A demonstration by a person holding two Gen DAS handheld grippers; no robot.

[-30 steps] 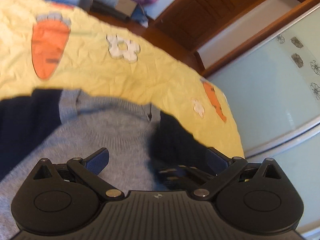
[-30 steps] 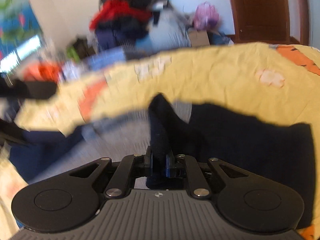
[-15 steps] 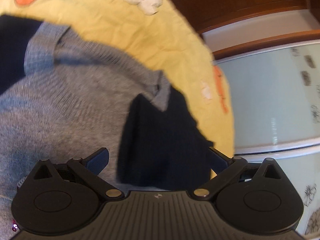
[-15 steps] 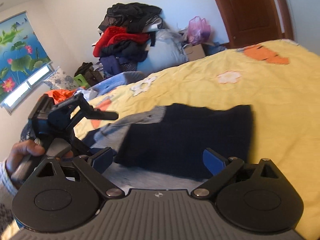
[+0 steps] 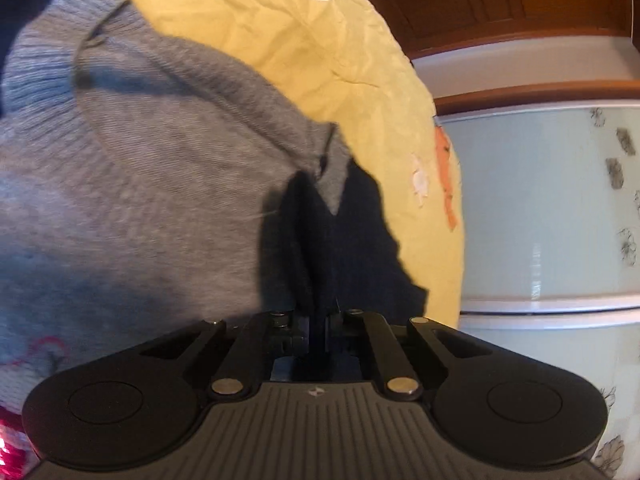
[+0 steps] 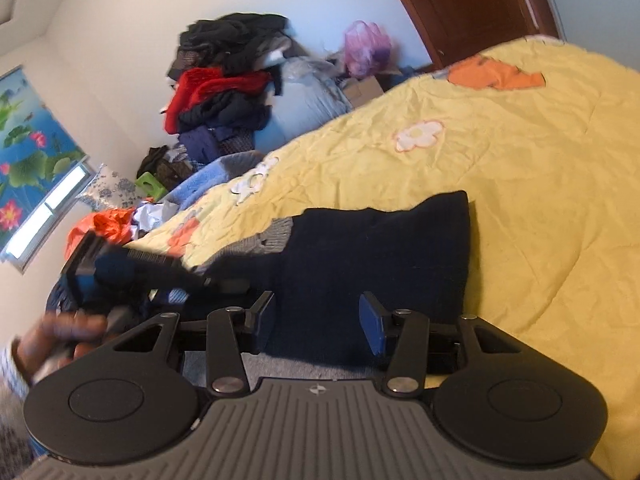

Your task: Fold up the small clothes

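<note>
— What is seen of the left gripper [image 5: 318,330]?
— A matte black ribbed body, two round discs and silver pivot screws are shown.
— And the right gripper [image 6: 318,322]?
— The same black frame is seen, with blue pads [image 6: 370,324]. A pale patterned cuff [image 6: 10,372] is worn.

Your left camera sits very close above the grey sweater [image 5: 152,184], looking down toward the bed's edge and the glass door [image 5: 540,208]. Your right camera looks across the yellow quilt [image 6: 500,184] toward the clothes pile [image 6: 228,80]. Both see the dark sleeve [image 6: 376,256].
</note>
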